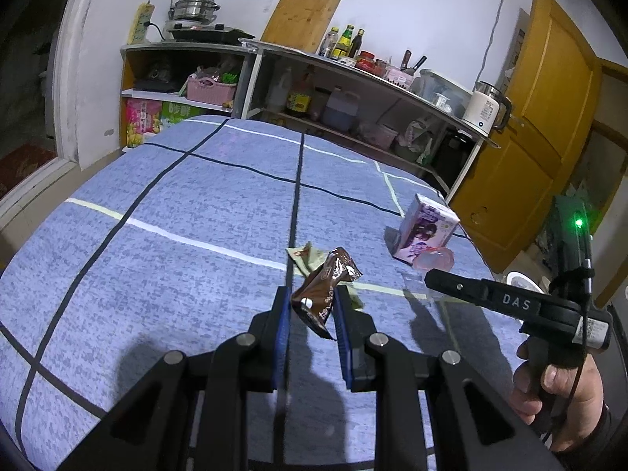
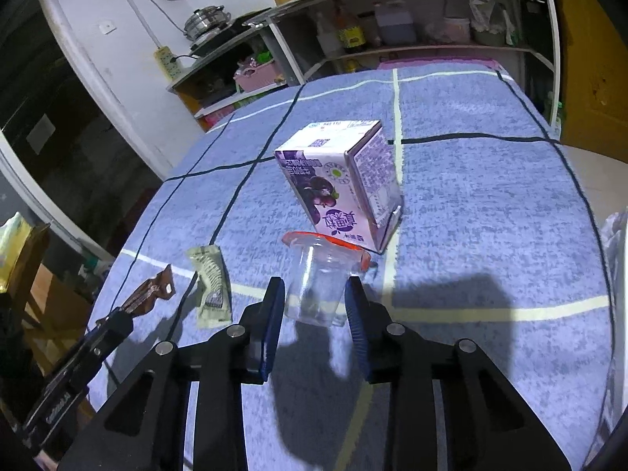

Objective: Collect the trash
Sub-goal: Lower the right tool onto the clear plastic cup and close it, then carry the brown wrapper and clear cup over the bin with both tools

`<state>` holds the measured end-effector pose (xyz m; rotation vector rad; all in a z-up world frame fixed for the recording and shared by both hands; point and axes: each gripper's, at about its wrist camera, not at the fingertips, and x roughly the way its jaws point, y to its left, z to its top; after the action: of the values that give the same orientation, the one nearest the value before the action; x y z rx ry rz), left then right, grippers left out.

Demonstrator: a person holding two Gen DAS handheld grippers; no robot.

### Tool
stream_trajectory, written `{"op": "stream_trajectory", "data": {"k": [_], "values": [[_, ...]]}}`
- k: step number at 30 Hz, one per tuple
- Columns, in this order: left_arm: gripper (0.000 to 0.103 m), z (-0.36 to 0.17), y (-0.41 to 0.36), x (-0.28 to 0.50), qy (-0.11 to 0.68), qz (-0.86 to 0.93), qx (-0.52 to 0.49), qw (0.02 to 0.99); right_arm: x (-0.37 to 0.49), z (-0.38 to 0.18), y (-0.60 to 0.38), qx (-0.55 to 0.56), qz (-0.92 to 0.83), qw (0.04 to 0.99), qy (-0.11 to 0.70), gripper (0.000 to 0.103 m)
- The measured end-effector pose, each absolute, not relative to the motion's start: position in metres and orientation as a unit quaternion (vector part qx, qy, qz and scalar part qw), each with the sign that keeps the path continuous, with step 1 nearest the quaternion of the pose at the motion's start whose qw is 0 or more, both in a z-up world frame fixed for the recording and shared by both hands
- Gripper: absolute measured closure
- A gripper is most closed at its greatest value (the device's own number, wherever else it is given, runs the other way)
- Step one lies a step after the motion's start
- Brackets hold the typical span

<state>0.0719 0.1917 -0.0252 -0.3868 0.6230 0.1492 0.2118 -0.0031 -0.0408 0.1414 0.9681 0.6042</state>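
Left gripper (image 1: pixel 312 306): blue ribbed pads pinched on a brown glossy foil wrapper (image 1: pixel 324 292), crinkled, serrated end seams, held tilted above the cloth. A pale green flat sachet (image 1: pixel 310 259) is seen lying on the cloth just behind the wrapper; in the right wrist view the sachet (image 2: pixel 210 286) is shown as a flat printed rectangle, and the wrapper (image 2: pixel 147 292) is seen left of it in the other gripper's tip.

The counter (image 1: pixel 157 216) is covered with a blue mottled woven cloth, gridded with black and pale stripes.

Right gripper (image 2: pixel 314 310): a clear plastic cup (image 2: pixel 320 278) is bracketed by the blue pads, thin-walled, tapered, with an orange-red rim, lying tipped with the mouth toward the carton. The pads sit close against the cup's sides; firm contact can't be confirmed from the view. The gripper handle is held by a hand (image 1: pixel 557 388) at lower right of the left wrist view.

A purple-and-white printed cardboard carton (image 2: pixel 345 188) is stood upright just behind the cup, rectangular, sharp-edged, touching or nearly touching the cup's rim. In the left wrist view the carton (image 1: pixel 426 227) is placed near the counter's right edge.
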Motion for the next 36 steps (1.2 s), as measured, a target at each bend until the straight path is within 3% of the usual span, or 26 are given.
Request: {"op": "stream_trajectory", "data": {"k": [36], "values": [[0.08,0.016,0.028,0.109,0.321,-0.071,-0.106,0.938,0.143,0.005,-0.174,0.08,0.225,0.889,0.39,0.07]]}}
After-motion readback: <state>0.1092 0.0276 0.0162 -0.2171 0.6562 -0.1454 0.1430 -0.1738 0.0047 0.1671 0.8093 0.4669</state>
